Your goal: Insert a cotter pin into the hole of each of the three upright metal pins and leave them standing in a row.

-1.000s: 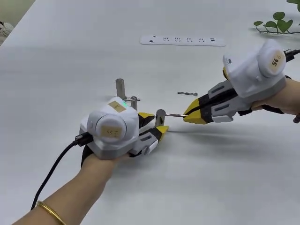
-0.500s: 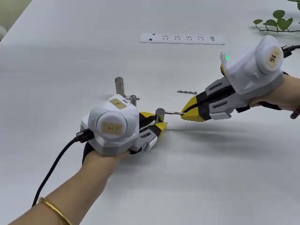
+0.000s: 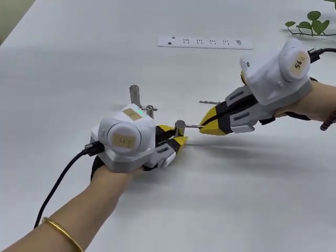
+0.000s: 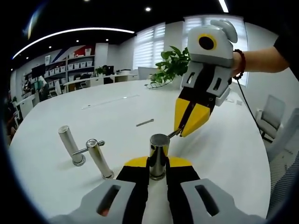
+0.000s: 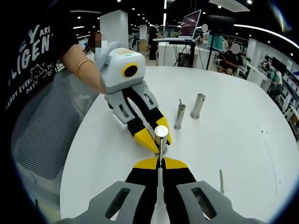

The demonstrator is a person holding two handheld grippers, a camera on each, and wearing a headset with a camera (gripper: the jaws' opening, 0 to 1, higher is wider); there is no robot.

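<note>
While the left gripper (image 4: 158, 164) clamps the nearest metal pin (image 4: 159, 149) upright on the white table (image 3: 236, 189), the right gripper (image 3: 202, 128) pinches a cotter pin (image 3: 192, 126) whose tip reaches that pin's top from 3 o'clock. At 10 o'clock in the head view stand a second pin (image 3: 150, 112), with an inserted cotter pin (image 4: 88, 148) through it, and a bare third pin (image 3: 134, 96). A loose cotter pin (image 3: 209, 103) lies at 1 o'clock.

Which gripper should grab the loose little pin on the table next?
Probably the right gripper, once free: the loose cotter pin lies beside it, while the left gripper is clamped on an upright metal pin.
</note>
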